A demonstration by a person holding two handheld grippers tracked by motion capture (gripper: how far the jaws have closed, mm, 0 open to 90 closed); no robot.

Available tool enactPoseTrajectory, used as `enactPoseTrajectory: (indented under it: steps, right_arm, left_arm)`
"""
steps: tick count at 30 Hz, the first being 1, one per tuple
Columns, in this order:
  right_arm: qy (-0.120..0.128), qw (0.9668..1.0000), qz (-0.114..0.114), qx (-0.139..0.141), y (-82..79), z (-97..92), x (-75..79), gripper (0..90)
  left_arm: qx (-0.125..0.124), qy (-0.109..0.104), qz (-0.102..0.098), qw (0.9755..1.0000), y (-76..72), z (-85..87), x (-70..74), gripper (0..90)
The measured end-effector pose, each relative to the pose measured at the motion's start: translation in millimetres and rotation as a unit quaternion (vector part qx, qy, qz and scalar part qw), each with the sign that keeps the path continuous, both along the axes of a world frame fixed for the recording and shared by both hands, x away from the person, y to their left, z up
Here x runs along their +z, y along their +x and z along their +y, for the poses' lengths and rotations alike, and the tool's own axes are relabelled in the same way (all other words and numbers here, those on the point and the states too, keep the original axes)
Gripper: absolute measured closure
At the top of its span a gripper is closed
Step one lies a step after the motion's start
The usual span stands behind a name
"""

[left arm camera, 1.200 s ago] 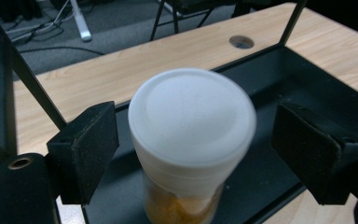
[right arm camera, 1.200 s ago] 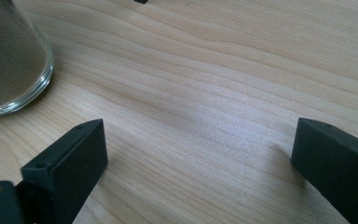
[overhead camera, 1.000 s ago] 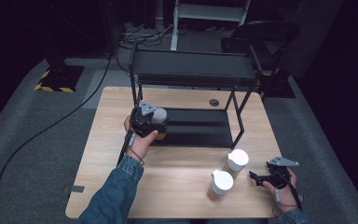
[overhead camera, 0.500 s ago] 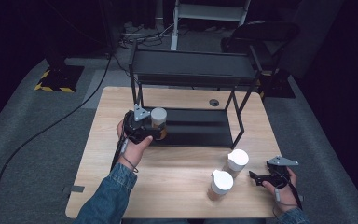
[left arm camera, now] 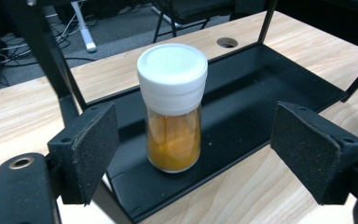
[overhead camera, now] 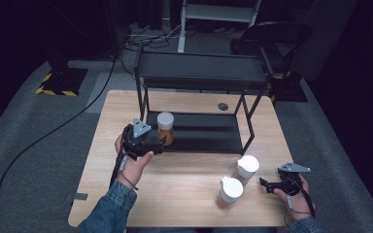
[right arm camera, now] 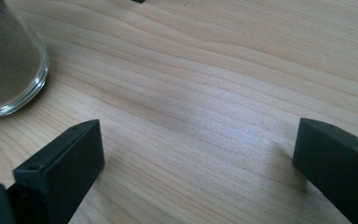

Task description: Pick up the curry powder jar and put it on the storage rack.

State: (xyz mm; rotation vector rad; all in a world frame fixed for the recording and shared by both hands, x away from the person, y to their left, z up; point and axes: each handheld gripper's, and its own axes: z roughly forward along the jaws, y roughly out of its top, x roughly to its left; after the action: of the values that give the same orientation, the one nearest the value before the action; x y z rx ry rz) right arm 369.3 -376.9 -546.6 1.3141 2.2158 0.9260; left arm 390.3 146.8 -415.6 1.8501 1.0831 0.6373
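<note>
Presently standing upright on black metal rack's lower shelf (overhead camera: 209, 133): white-capped glass jar of orange powder (left arm camera: 172, 109). Left gripper (left arm camera: 196, 154) gaping, pads clear, jar ahead at twelve o'clock. Right gripper (right arm camera: 196, 163) resting wide, gripping nothing.

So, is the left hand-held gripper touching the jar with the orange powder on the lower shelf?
Apart. In the left gripper view, the left hand-held gripper has both pads clear of the jar, with black shelf showing in the gaps on each side.

Dark lab/studio: floor cables (overhead camera: 43, 136), hazard-taped stand base (overhead camera: 60, 80).
</note>
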Motion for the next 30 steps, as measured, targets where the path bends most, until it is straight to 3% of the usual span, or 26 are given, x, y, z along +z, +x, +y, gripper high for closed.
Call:
enactPoseTrajectory:
  steps: [14,30]
  right_arm:
    - [0.0,1.0,0.0,0.0,0.0,0.0,0.0,1.8]
    - [0.0,1.0,0.0,0.0,0.0,0.1,-0.1,1.7]
  left_arm:
    - [0.01,0.021,0.008,0.9997,-20.9,16.6,-15.8,15.6]
    - [0.034,0.021,0.011,0.9991,-37.4,38.7,-30.5,15.6]
